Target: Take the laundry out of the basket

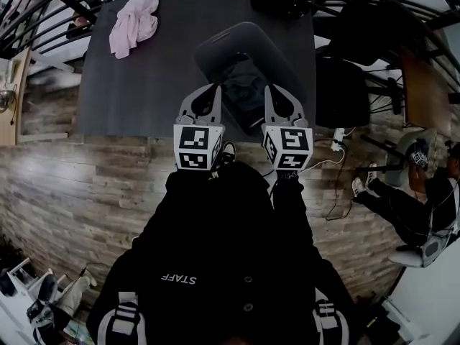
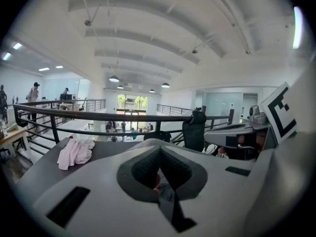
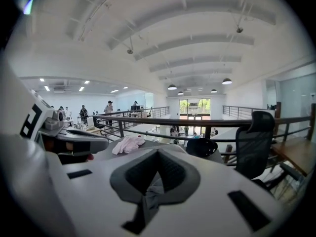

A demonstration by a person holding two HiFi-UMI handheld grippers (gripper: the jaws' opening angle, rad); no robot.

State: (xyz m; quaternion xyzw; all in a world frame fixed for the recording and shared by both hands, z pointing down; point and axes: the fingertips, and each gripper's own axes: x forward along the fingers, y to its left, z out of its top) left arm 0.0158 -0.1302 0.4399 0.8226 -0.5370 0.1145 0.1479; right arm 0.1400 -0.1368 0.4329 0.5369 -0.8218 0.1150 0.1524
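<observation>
In the head view a grey laundry basket stands in the middle of a dark table. A dark grey garment hangs over it, stretched between my two grippers. My left gripper is shut on the garment's left part, and my right gripper is shut on its right part. In the left gripper view a fold of grey cloth is pinched at the left gripper. The right gripper view shows the same cloth caught in the right gripper. A pink garment lies on the table's far left corner.
A black chair stands at the table's far edge, and another black chair stands to the table's right. A dark railing runs behind the table. A person sits at the right on the wooden floor.
</observation>
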